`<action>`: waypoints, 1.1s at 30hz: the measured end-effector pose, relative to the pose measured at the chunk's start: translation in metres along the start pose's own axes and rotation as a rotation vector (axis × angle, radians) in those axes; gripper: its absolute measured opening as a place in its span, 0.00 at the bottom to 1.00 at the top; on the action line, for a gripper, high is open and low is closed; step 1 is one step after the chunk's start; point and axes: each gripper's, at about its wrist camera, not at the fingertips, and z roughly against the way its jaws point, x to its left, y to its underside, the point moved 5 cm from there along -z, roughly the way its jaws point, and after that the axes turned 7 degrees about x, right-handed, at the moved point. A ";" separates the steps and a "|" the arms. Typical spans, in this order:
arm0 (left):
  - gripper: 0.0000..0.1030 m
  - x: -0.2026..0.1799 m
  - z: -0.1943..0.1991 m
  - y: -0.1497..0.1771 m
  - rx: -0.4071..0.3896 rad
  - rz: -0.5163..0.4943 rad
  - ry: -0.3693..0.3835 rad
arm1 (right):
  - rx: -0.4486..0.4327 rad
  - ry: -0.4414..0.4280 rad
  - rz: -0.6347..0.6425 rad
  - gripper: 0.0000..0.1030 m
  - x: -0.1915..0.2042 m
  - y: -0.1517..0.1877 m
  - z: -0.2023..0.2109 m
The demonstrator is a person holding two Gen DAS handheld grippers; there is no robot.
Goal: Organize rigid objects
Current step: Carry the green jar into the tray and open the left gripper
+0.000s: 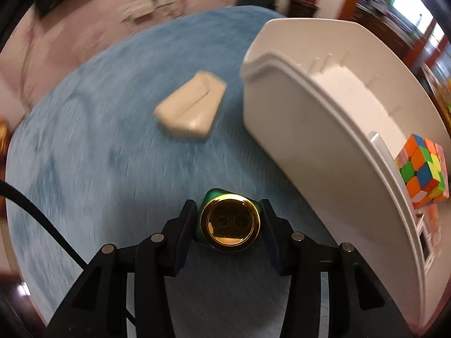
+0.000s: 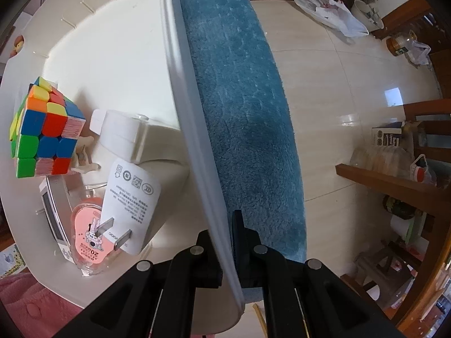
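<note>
Two claws: left (image 1: 229,219) clamping round gold-capped bottle (image 1: 229,222), right (image 2: 225,242) gripping smooth white bin rim (image 2: 180,84).

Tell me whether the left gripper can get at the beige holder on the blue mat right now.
Probably not yet: the left gripper is shut on a green-and-gold bottle. The path to the beige holder across the blue mat looks unobstructed.

Left gripper (image 1: 229,219) low in its view, fingers (image 1: 184,225) pointing forward, clamped on both sides of a green-and-gold jar (image 1: 229,222), held above the blue mat. Right gripper (image 2: 225,242) jaws closed on the bin rim (image 2: 197,155), one finger inside the wall, one finger outside it. Arms not visible.
</note>
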 end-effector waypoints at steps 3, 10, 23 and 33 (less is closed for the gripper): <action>0.47 0.001 0.005 0.018 0.036 0.115 0.002 | -0.012 -0.005 0.014 0.05 0.000 0.001 0.000; 0.47 -0.001 0.023 0.066 0.109 0.400 0.039 | -0.032 -0.020 0.071 0.05 0.003 0.007 0.003; 0.47 -0.060 0.103 0.115 0.045 0.593 0.036 | -0.022 -0.060 0.174 0.06 0.005 0.009 0.007; 0.47 -0.126 0.129 0.075 -0.020 0.459 0.010 | -0.018 -0.031 0.346 0.08 0.019 0.013 0.011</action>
